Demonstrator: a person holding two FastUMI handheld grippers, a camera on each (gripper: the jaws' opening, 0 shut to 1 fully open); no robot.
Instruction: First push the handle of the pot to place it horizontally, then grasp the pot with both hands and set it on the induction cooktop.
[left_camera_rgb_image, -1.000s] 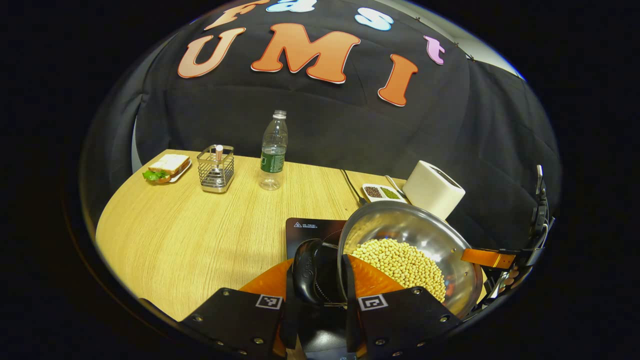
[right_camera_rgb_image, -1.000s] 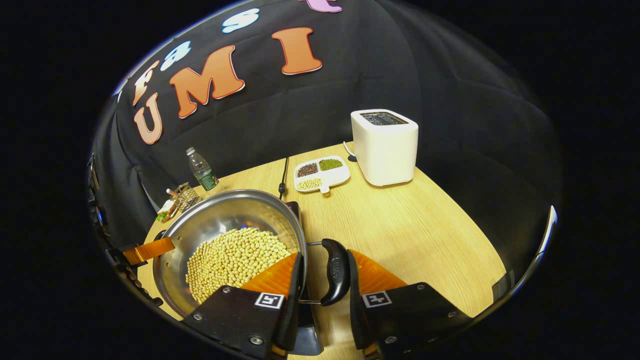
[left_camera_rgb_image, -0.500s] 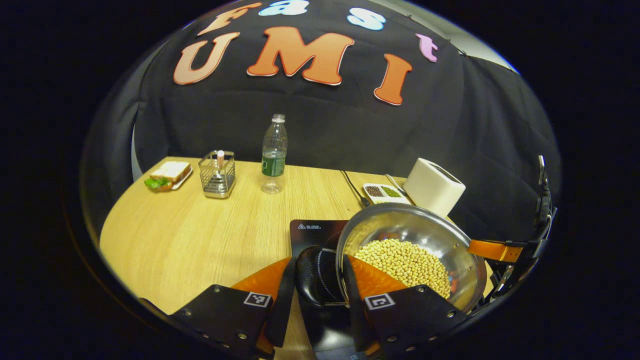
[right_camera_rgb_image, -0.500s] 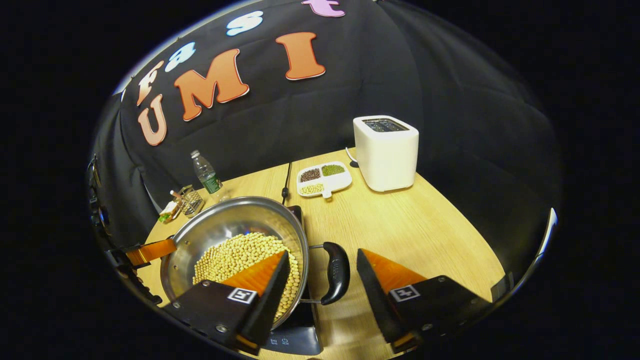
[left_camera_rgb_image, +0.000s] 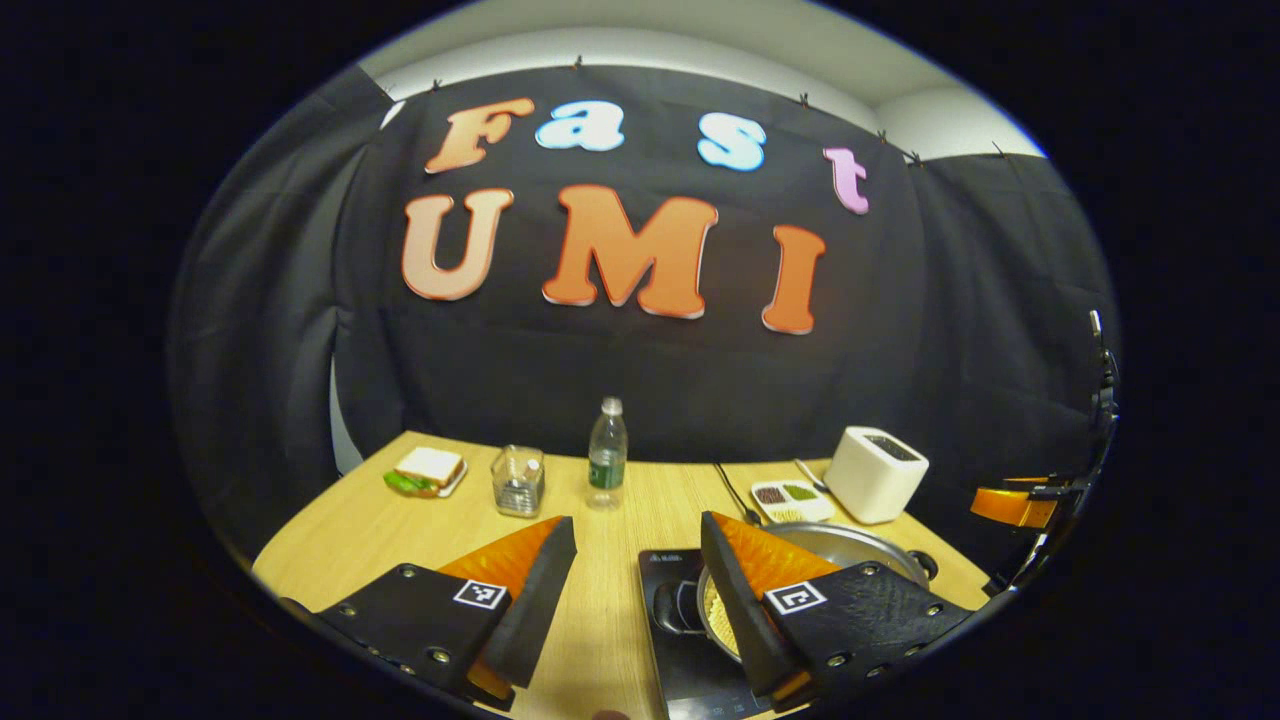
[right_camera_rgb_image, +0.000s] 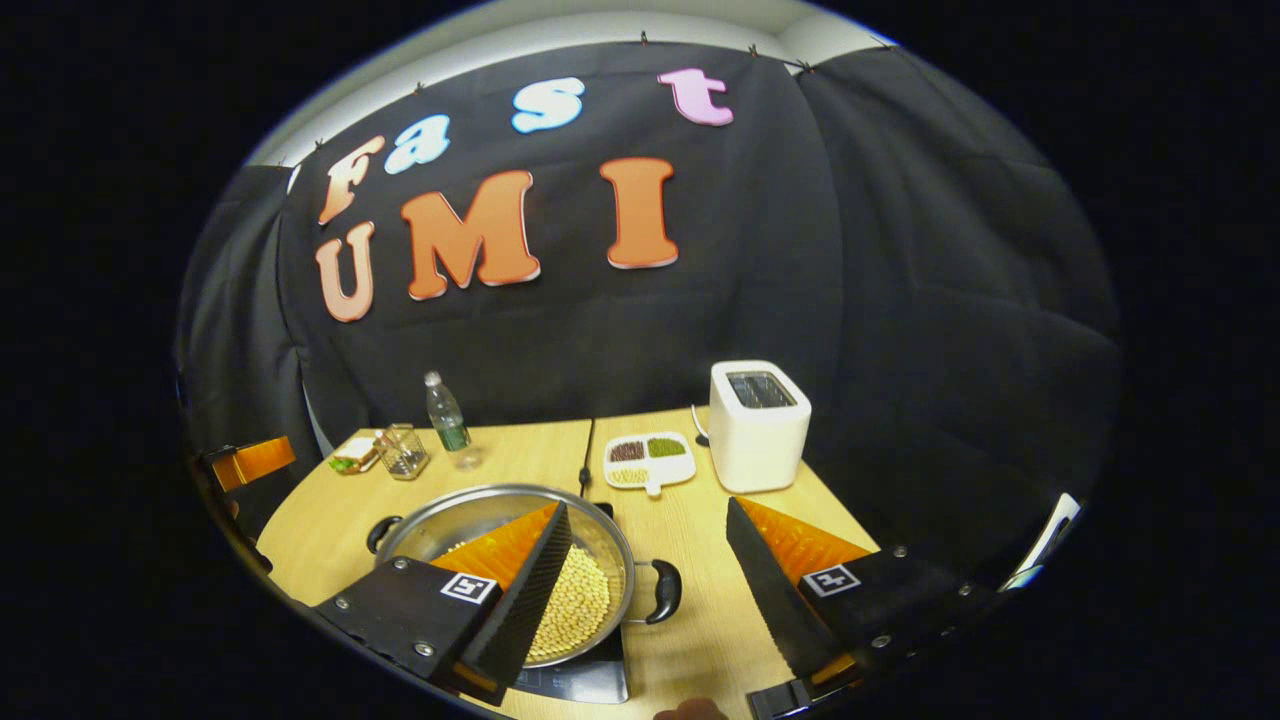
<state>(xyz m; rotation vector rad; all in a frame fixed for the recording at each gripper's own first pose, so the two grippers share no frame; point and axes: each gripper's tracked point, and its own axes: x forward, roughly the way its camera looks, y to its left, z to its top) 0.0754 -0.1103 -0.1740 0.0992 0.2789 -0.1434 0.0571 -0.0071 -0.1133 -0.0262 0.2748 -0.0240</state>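
Note:
A steel pot (right_camera_rgb_image: 432, 528) holding yellow beans (right_camera_rgb_image: 580, 602) rests on the black induction cooktop (right_camera_rgb_image: 585, 682). Its black side handles point left (right_camera_rgb_image: 380, 531) and right (right_camera_rgb_image: 665, 592). My right gripper (right_camera_rgb_image: 648, 510) hangs open above the pot's right handle, touching nothing. In the left gripper view the pot (left_camera_rgb_image: 860, 545) and the cooktop (left_camera_rgb_image: 662, 590) lie low at the right. My left gripper (left_camera_rgb_image: 635, 525) is open above them, with the pot's near handle (left_camera_rgb_image: 678, 606) below its right finger. The other gripper appears at the edge of each view (left_camera_rgb_image: 1010, 505) (right_camera_rgb_image: 250, 460).
On the wooden table behind the pot stand a white toaster (right_camera_rgb_image: 758, 425), a divided dish of grains (right_camera_rgb_image: 648, 460), a water bottle (right_camera_rgb_image: 445, 410), a glass holder (right_camera_rgb_image: 403, 452) and a sandwich plate (right_camera_rgb_image: 352, 455). A black cable (right_camera_rgb_image: 587, 450) runs to the cooktop.
Both grippers have let go of the pot's handles, opened wide and risen well above the table. The pot stays on the cooktop.

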